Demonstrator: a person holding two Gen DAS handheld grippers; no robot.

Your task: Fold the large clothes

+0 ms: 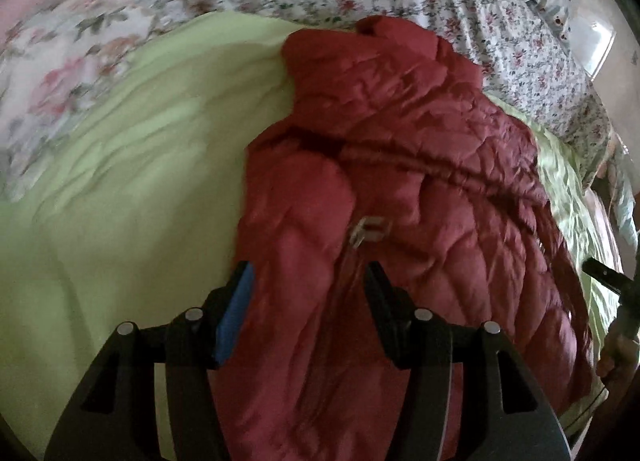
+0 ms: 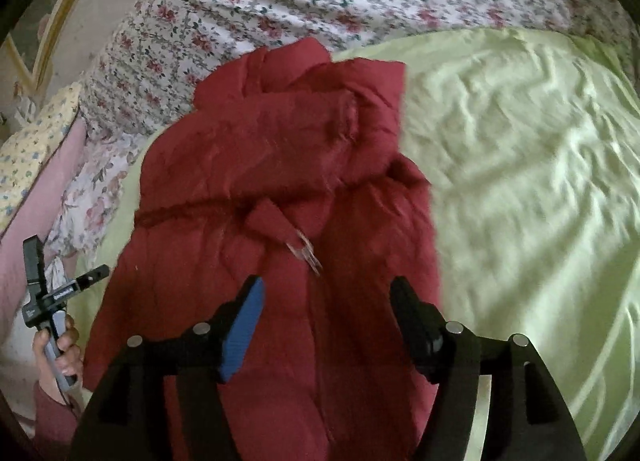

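red quilted coat (image 1: 400, 189) lies beneath both spread, empty claws (image 1: 308, 281) (image 2: 326, 293).

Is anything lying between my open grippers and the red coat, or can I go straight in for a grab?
Nothing visible blocks either one. The left gripper and the right gripper both stand open right above the red coat, which lies on the green sheet. Only the belt buckle lies on top of the fabric, just ahead of the fingers.
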